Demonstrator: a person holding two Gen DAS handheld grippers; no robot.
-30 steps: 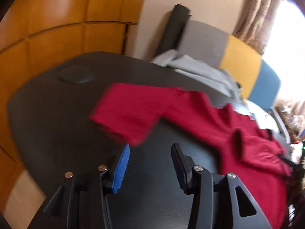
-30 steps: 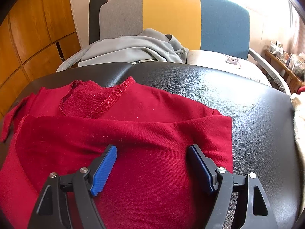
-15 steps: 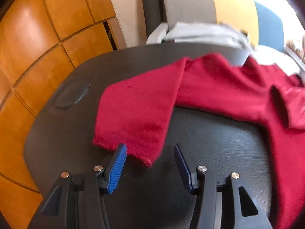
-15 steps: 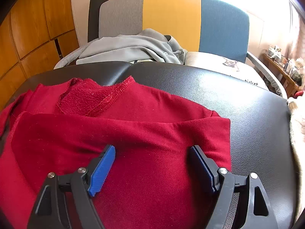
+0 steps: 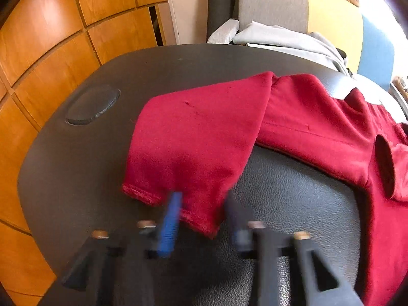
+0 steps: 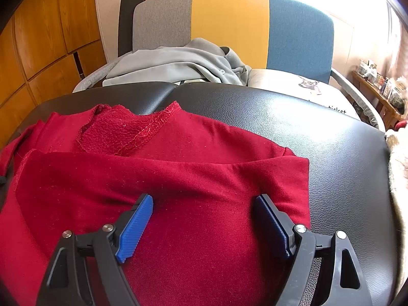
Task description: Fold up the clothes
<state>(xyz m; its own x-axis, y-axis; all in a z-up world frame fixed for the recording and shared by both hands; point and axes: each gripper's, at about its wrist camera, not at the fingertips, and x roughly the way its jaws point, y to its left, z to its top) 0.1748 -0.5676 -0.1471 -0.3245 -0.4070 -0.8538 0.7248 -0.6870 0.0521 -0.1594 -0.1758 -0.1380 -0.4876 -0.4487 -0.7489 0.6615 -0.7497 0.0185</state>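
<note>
Surface, left wrist view: black leather top point(image 5: 293, 186) against wood panelling point(image 5: 63, 38); striped chair point(image 5: 331, 17) beyond with a grey garment point(image 5: 285, 40) on the seat.
Task thing: red sweater point(image 5: 318, 127) lies spread on the top, its sleeve point(image 5: 196, 137) stretched out flat towards the fingers.
Sleeve cuff: hem point(image 5: 193, 211) sits right between the two fingers, at their tips.
Left gripper point(image 5: 201, 219): motion-blurred; jaws have just been closing, cuff between them, gap looks narrow.
Left hold: cannot tell from the blur whether the pads already pinch the cuff.
Surface, right wrist view: same black top point(image 6: 331, 140), chair behind, cream fabric point(image 6: 397, 168) at the right edge.
Sweater here: body point(image 6: 178, 178) already doubled over once, fold edge just ahead of the fingertips, neckline point(image 6: 132, 132) further beyond.
Right gripper point(image 6: 204, 216): jaws wide apart, hovers over the folded layer, cloth under and between the fingers, nothing pinched.
Progress: judged partway; one body fold laid, this sleeve not yet folded in.
Left to do: likely bring the sleeve across the body, then the final folds.
</note>
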